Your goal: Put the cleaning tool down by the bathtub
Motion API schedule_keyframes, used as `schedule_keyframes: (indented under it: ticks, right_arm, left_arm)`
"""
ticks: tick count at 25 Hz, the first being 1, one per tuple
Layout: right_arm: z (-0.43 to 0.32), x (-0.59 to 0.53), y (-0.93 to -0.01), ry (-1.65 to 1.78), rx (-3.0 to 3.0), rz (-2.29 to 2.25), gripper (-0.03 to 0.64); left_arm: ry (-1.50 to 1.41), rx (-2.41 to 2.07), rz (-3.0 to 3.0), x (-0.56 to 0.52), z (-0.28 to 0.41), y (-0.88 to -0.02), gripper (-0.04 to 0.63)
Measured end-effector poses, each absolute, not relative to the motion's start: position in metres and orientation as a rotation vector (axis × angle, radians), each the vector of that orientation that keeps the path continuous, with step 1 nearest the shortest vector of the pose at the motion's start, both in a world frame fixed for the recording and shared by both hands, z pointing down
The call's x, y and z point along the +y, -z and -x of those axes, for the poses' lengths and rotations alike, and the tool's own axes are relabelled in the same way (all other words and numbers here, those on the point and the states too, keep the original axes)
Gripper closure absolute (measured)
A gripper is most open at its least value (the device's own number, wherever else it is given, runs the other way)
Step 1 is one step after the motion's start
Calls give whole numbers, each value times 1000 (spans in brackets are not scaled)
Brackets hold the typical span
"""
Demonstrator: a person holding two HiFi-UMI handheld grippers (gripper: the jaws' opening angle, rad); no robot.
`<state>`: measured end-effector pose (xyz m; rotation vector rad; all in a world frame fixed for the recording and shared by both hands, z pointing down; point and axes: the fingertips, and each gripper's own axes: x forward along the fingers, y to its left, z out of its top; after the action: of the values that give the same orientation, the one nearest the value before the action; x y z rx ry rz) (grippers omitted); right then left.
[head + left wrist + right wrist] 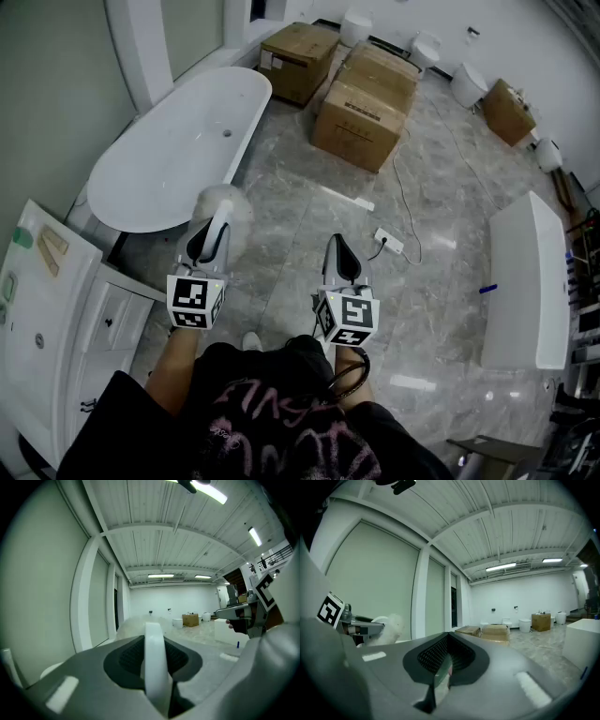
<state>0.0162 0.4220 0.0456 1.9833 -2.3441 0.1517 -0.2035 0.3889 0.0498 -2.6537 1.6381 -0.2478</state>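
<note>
The cleaning tool is a white duster with a fluffy head (223, 201) and a white handle (153, 660). My left gripper (217, 227) is shut on that handle, holding the fluffy head just off the near end of the white bathtub (169, 155), above the grey floor. In the right gripper view the duster (392, 625) sticks out past the left gripper (355, 626). To its right my right gripper (336, 247) hangs over the floor, shut with nothing in it; in its own view the right gripper (442, 667) shows its jaws together.
Cardboard boxes (366, 103) stand beyond the tub, with toilets (467, 84) along the back wall. A white cabinet (52, 309) is at my near left. A long white block (530, 281) lies at the right. A power strip (389, 242) with its cable lies on the marble floor.
</note>
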Motion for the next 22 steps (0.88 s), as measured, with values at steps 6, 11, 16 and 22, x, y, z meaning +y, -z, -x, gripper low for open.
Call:
schedule_keyframes:
  ticks: [6, 11, 16, 22]
  right_arm:
    - [-13, 417, -48, -134, -2338, -1986, 606]
    - [-8, 416, -48, -128, -2329, -1976, 606]
    - [1, 415, -48, -100, -2350, -1952, 604]
    - [8, 417, -54, -86, -2328, -1922, 603]
  left_arm:
    - [261, 1630, 2663, 385, 205, -56, 514]
    - [258, 1627, 2670, 384, 209, -58, 514]
    - [252, 1646, 2678, 382, 218, -62, 514]
    - [243, 1653, 2704, 382, 225, -67, 513]
